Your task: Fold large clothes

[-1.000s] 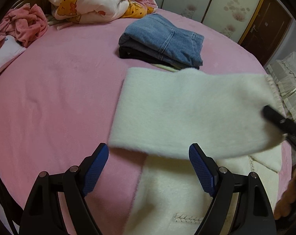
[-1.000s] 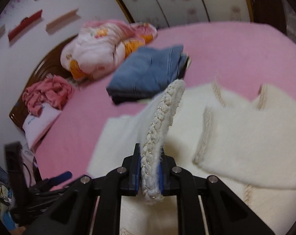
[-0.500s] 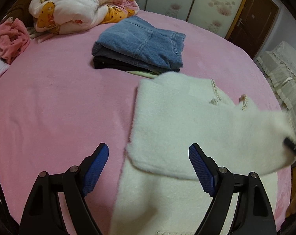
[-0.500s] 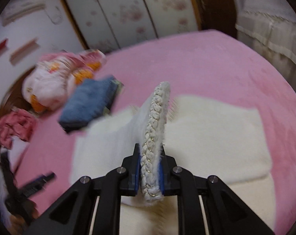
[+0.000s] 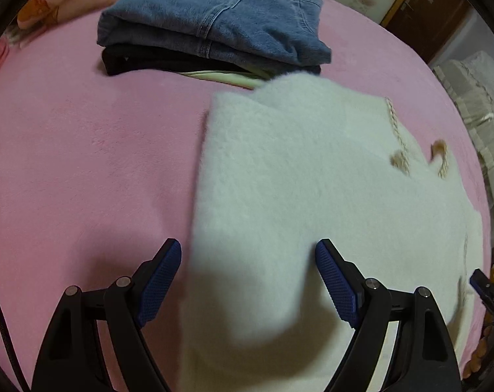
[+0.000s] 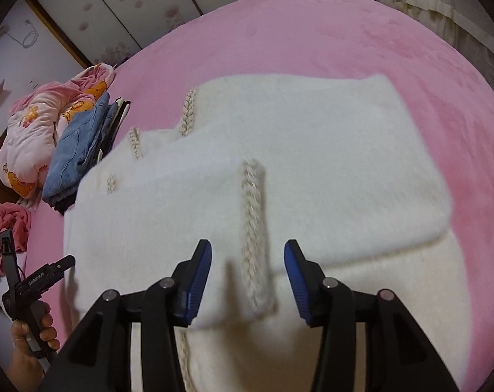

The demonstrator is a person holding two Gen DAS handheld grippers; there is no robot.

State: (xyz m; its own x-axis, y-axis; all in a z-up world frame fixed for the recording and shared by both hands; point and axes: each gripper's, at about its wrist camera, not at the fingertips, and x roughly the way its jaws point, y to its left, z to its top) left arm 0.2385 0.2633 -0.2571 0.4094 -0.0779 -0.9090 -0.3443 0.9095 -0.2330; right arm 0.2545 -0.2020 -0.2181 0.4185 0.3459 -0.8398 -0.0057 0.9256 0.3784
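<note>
On the pink bed (image 6: 312, 32) our white fuzzy sweater (image 6: 312, 170) now lies as a flatter block: a second ago the right tool (image 6: 247, 281) held the braided cuff (image 6: 251, 215) pinched and raised above the cloth, and now its jaws are opening, with the cuff lying between the blue pads but no longer pressed by them. We read this as the sleeve having been carried across the body and let go, so one fold is laid and the next fold can start. The sweater sits toward the near edge of the bed, its far edge touching the pile of folded jeans (image 5: 214, 23), while the crumpled quilt (image 6: 34, 130) lies beyond them, near the headboard side. The left tool (image 5: 248, 281) has come down closer to the cloth and stands wide apart, holding nothing; the sweater's left edge runs up between its two pads. In the right view, a hand (image 6: 27, 346) grips that tool's handle at the bed's near left edge.
</note>
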